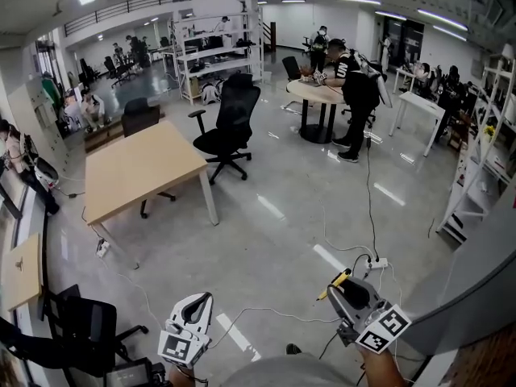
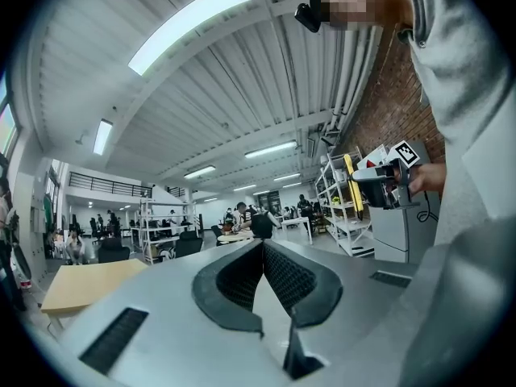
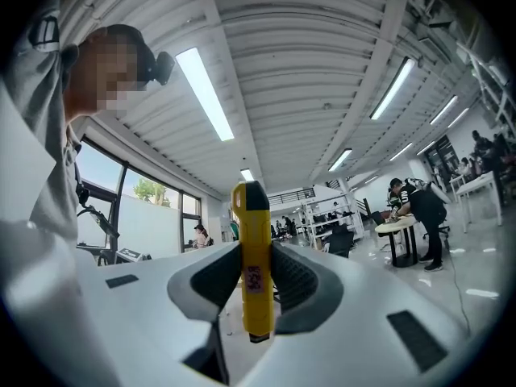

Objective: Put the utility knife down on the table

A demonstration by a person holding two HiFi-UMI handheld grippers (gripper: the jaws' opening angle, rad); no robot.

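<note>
Now, right gripper (image 3: pixel 256 252): clamped on slim yellow plastic utility knife (image 3: pixel 251 216), black tip past the jaws.
left gripper (image 2: pixel 263 248): jaws pressed together, empty.
light wooden table (image 1: pixel 141 168): well apart from both.

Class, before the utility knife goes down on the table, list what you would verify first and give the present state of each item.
1. Grip: the right hand-held gripper has its jaws closed on the utility knife, which stands upright. Ok.
2. Left hand-held gripper: jaws together, nothing between them. Ok.
3. Table within reach: it stands across the floor, far from both grippers. Not ok.
4. Landing spot: the table top shows bare. Ok.
5. Walking path: cables trail over the floor ahead. Not ok.
6. Blade retracted: cannot tell.
</note>
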